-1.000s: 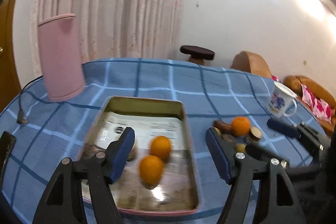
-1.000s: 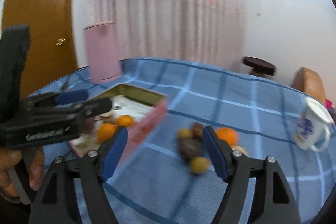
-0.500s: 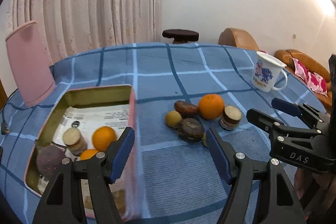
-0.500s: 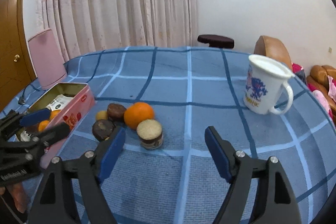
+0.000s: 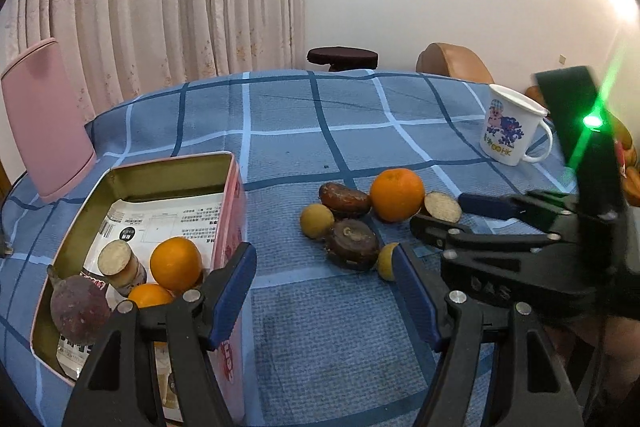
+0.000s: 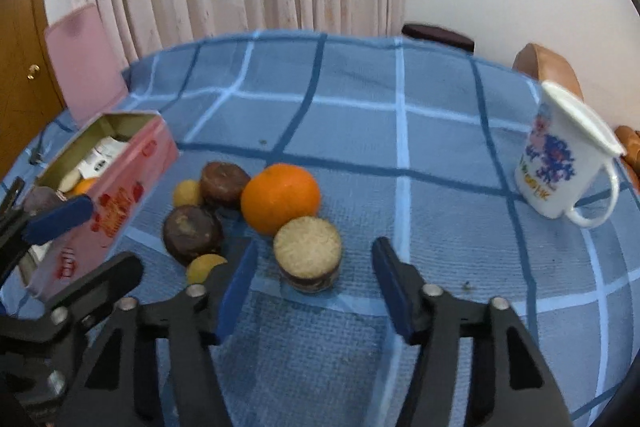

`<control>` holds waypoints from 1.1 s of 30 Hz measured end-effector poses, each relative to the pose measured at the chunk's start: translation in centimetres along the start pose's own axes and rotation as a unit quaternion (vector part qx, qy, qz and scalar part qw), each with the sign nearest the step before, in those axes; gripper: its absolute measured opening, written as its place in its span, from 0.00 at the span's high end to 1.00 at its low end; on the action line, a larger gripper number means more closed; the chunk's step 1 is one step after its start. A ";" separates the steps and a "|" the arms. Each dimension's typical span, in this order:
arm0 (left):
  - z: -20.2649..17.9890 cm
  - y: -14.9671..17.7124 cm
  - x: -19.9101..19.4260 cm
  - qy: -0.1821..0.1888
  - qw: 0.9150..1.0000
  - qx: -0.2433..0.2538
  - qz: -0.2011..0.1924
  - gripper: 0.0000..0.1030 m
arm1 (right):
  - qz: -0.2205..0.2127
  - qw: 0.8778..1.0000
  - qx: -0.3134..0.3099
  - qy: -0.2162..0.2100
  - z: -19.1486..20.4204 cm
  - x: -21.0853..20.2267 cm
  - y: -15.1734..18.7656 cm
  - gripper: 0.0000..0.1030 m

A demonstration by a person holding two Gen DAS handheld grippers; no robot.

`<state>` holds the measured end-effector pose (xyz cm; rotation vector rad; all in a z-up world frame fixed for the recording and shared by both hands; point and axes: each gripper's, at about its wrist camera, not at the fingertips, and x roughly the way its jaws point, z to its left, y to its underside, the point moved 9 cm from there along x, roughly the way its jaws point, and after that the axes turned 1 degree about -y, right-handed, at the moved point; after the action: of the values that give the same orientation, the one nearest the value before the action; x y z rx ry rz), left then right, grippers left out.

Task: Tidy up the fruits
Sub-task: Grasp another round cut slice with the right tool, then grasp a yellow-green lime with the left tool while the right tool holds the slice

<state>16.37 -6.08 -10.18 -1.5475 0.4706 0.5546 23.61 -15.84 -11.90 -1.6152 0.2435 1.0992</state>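
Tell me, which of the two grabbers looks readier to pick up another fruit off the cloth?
The right gripper, probably: its open jaws face the cut brown fruit close ahead. The left gripper points at bare cloth beside the tin.

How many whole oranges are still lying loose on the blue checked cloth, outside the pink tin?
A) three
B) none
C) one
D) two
C: only one orange sits on the tablecloth among the brown and yellow fruits, while the other two oranges already lie inside the pink tin.
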 end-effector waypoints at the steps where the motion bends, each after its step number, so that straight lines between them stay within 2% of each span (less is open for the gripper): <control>1: 0.0 0.0 0.0 0.001 1.000 0.000 0.000 0.31 | 0.001 1.000 0.002 -0.007 0.0 0.0 0.0 0.64; 10: -1.0 0.5 0.2 0.015 1.000 0.001 0.010 0.31 | -0.040 0.999 0.030 0.012 -1.4 -3.5 1.3 0.64; 16: -2.6 0.7 0.8 0.029 0.999 0.010 0.021 0.31 | -0.043 0.998 0.053 0.009 -2.3 -4.1 1.7 0.64; 20: -3.8 1.1 1.6 0.048 0.998 0.014 0.045 0.50 | -0.040 0.998 0.050 0.010 -2.1 -3.9 1.7 0.64; 28: -4.7 1.6 3.2 0.060 0.995 0.007 0.080 0.61 | -0.036 0.997 0.062 -0.001 -2.4 -3.7 1.8 0.64; 33: -4.6 1.7 4.4 0.080 0.992 -0.015 0.102 0.74 | -0.039 0.997 0.070 -0.003 -2.7 -3.8 1.9 0.64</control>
<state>19.05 -10.60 -14.11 -1.5883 0.7515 0.5984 21.76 -20.28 -10.45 -1.4852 0.2469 1.0051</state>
